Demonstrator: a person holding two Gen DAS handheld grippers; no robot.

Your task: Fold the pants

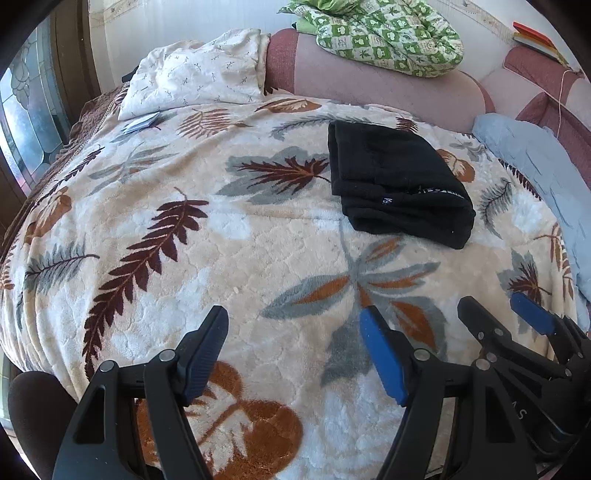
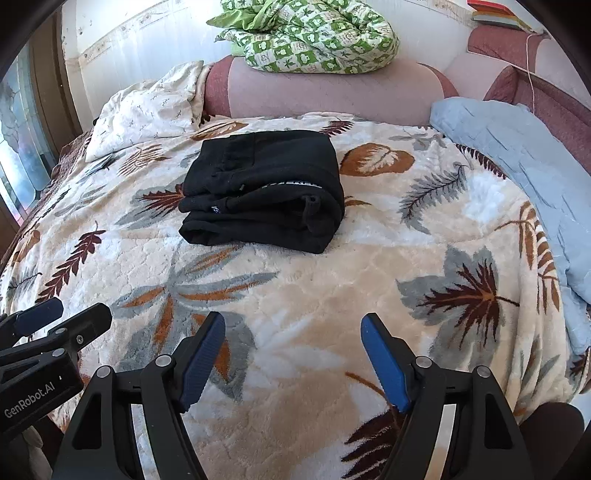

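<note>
Both hand-held grippers, left [image 1: 295,350] and right [image 2: 293,354], hover empty, jaws apart, short of the folded black pants [image 2: 262,192].

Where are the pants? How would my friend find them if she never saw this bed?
Look at the big fluffy leaf blanket covering the bed. Toward the far side, near the pink headboard, sits a neat folded bundle: the black pants. They are the only plain black thing there; the pillow is white and the quilt is green.
</note>
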